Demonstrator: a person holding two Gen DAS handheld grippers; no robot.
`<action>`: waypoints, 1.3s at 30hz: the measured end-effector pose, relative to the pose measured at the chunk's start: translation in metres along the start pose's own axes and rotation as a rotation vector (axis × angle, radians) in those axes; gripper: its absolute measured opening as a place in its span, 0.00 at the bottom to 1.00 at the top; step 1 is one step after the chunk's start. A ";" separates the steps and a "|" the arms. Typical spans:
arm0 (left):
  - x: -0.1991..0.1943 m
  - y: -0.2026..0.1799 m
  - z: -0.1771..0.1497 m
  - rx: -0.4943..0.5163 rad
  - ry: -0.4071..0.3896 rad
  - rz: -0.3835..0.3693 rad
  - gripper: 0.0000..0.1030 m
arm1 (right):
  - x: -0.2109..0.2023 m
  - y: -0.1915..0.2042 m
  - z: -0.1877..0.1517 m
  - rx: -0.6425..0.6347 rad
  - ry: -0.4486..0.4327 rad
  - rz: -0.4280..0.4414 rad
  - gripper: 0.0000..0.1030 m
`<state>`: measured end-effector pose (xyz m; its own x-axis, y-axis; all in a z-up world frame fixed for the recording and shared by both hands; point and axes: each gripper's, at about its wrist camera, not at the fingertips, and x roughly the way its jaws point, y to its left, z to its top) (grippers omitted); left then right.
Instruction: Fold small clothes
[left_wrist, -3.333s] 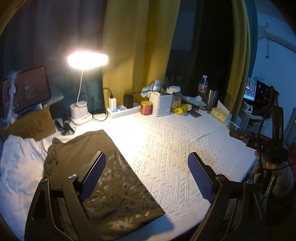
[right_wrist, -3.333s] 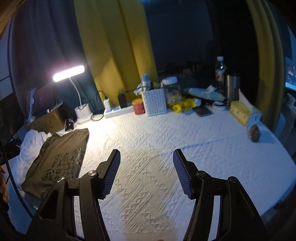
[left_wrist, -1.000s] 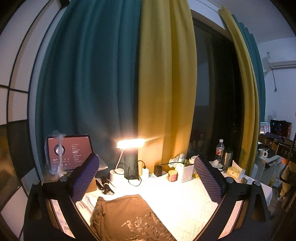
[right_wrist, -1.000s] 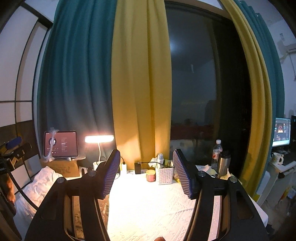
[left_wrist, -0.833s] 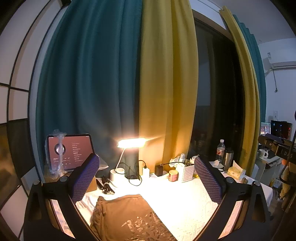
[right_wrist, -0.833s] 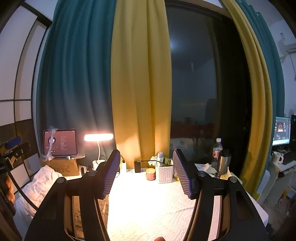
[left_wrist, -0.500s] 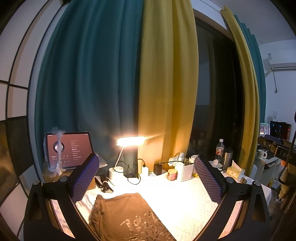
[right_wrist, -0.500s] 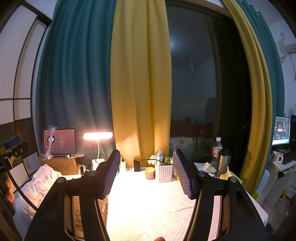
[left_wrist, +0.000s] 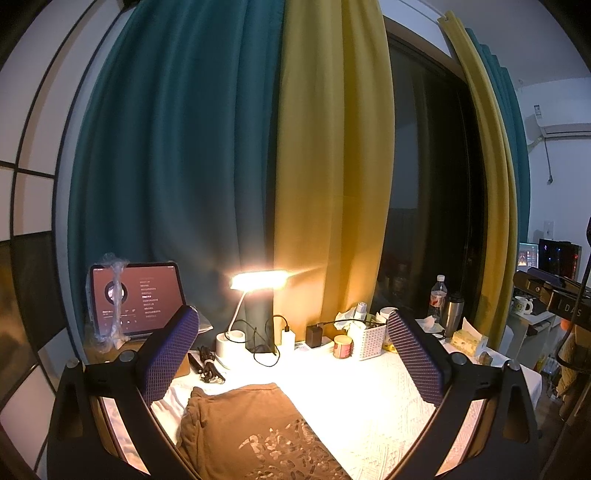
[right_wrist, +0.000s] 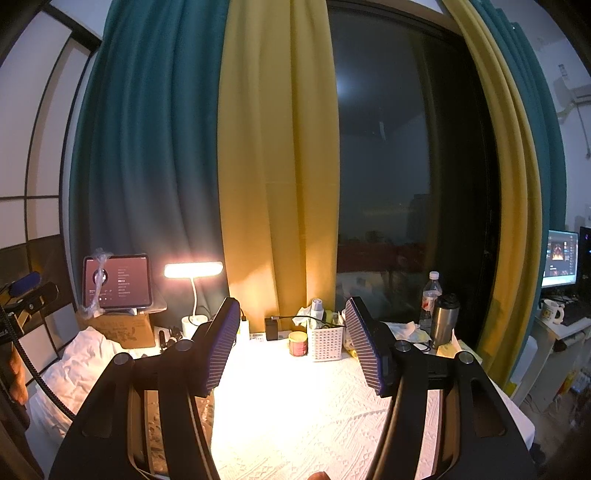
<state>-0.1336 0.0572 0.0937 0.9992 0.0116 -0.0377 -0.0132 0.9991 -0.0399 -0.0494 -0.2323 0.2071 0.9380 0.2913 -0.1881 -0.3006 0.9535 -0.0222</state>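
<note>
the left claw (left_wrist: 291, 354) is hovering above the table (left_wrist: 369, 406) with its jaws standing wide apart and nothing between them. the right claw (right_wrist: 291, 349) is likewise standing released and empty, aimed across the table toward the curtains (right_wrist: 273, 147). the brown garment (left_wrist: 251, 432) is lying folded and flat on the white patterned cloth at the left side of the table, below the left claw and apart from both claws. its long axis is running from the near edge toward the desk lamp (left_wrist: 258, 280), with the printed end pointing toward the near edge and the plain end toward the lamp. a tablet (left_wrist: 136, 299) is standing behind it. a white basket (left_wrist: 371, 341) is sitting at the back of the table.
</note>
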 end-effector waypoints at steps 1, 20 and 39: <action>0.000 0.000 0.000 0.000 -0.001 0.001 0.98 | 0.000 0.000 0.000 0.000 -0.001 0.000 0.61; 0.001 -0.001 -0.004 0.005 0.012 -0.004 0.98 | -0.003 -0.002 -0.005 0.004 0.009 -0.004 0.61; 0.011 -0.003 -0.006 0.006 0.037 -0.007 0.98 | 0.002 -0.003 -0.015 0.004 0.042 0.006 0.61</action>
